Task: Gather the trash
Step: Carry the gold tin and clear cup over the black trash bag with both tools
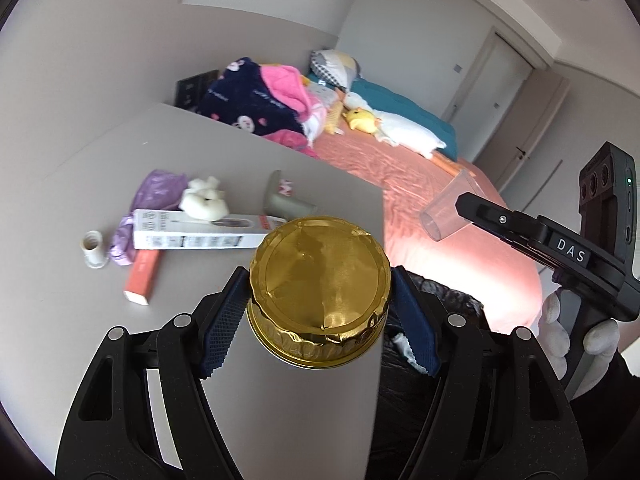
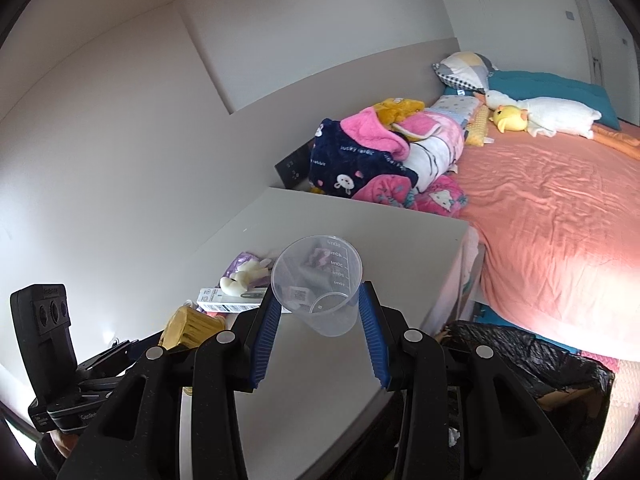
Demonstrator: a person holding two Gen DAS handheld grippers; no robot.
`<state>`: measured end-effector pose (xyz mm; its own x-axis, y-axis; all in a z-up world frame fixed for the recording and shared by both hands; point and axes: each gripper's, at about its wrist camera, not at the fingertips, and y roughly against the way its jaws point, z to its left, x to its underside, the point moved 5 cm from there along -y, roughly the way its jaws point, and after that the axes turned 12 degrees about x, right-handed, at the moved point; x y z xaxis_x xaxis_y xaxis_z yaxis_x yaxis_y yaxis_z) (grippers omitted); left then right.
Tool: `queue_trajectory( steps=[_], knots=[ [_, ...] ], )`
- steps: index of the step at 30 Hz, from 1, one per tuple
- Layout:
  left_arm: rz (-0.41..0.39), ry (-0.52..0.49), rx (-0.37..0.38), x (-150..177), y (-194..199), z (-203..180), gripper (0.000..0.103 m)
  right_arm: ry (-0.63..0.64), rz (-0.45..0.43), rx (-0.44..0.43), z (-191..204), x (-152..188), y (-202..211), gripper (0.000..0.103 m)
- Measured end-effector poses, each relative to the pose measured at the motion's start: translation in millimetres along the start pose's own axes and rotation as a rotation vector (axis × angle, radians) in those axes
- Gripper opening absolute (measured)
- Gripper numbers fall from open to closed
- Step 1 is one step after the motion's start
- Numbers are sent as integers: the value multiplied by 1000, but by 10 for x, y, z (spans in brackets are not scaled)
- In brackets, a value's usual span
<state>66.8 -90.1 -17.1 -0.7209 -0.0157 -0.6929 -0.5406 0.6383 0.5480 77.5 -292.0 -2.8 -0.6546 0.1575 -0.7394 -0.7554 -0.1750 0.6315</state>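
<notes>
The left gripper [image 1: 320,300] was closed about halfway on a gold tin [image 1: 319,292], its blue pads [image 1: 224,320] pressing the tin's sides just under the crumpled foil lid. It held the tin up in the air above the near edge of the desk [image 1: 200,168], with the lid facing the camera. The right gripper [image 2: 318,320] was clamped on a clear measuring cup [image 2: 318,284], one pad on each side near the cup's base, the cup tilted so its open mouth faced the camera. In the left wrist view that cup [image 1: 444,210] showed out over the bed [image 1: 440,248], held well apart from the tin, and a white-gloved hand [image 1: 576,336] gripped the right gripper's handle at the right edge.

Other trash lay on the desk: a long white box [image 1: 192,234], a red box [image 1: 142,276] touching it, a purple wrapper [image 1: 156,192], a white wad [image 1: 204,202] resting on the long box, and a small white cap [image 1: 94,250] standing off to the left. A black trash bag [image 2: 532,364] sat open on the floor between desk and bed, below the right gripper
</notes>
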Motion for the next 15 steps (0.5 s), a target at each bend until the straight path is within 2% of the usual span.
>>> queue_trajectory(
  steps=[15],
  knots=[
    [83,-119,131,0,-343,-663,69,-80,-59,75,-580,70,444,42]
  ],
)
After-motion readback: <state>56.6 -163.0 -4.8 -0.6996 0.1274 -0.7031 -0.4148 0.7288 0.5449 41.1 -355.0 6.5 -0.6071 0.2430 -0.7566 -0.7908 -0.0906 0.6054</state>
